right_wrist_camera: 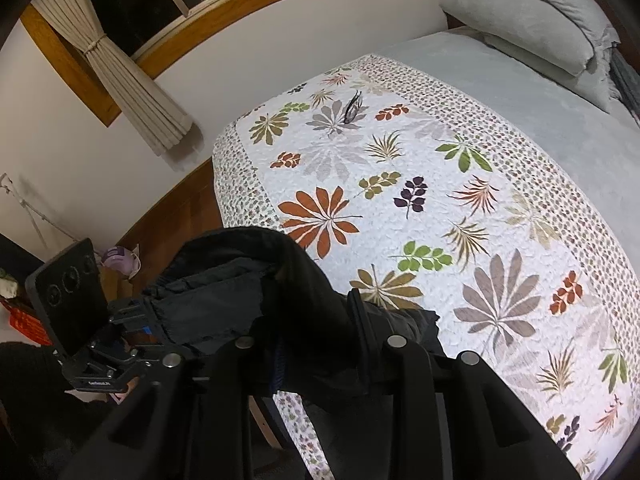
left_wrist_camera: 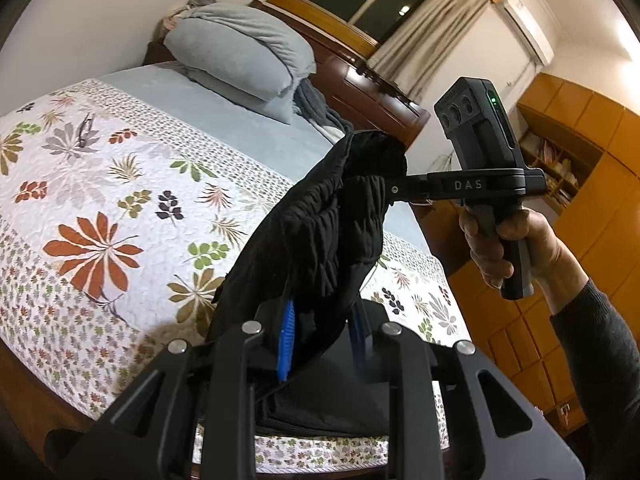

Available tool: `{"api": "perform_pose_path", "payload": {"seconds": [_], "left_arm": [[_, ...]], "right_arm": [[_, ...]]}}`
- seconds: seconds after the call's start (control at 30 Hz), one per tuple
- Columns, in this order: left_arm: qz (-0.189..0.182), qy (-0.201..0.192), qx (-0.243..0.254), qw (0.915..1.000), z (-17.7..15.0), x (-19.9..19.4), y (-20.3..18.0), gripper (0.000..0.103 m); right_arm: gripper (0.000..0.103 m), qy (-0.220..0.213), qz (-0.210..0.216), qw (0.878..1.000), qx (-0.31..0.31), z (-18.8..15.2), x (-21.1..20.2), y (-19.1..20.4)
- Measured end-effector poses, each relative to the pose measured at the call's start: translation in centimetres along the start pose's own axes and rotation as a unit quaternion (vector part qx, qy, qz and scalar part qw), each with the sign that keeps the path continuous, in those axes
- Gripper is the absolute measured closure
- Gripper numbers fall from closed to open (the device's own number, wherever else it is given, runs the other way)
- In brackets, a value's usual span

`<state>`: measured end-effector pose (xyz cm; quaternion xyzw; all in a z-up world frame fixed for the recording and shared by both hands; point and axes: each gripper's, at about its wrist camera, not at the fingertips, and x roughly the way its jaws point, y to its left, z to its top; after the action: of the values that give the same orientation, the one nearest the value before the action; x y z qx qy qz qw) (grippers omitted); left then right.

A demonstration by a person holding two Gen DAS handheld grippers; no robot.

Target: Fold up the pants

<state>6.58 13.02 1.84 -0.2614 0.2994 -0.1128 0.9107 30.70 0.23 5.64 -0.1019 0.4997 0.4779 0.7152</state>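
While lifted, pants (left_wrist_camera: 328,216) seemingly fill both jaws.

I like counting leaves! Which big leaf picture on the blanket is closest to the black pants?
The big orange-red leaf. It sits right beside the black pants held up by both grippers; the grey, green and purple leaves lie farther off.

"DAS" in pale capitals on black side bar of right gripper (left_wrist_camera: 394,190), left wrist view. Small pale lettering on left gripper (right_wrist_camera: 150,312) base plate, right wrist view: too blurred to read.
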Motion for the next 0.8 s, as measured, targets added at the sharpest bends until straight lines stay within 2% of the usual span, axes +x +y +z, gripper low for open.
{"api": "perform_pose_path", "payload": {"seconds": [0.8], "left_arm": [[-0.030,0.058,0.075,0.9950,-4.1,5.5,-7.8,0.082]], "right_arm": [[0.075,-0.035,-0.041,0.998,-0.031,-9.2,-4.8,-4.6]]}}
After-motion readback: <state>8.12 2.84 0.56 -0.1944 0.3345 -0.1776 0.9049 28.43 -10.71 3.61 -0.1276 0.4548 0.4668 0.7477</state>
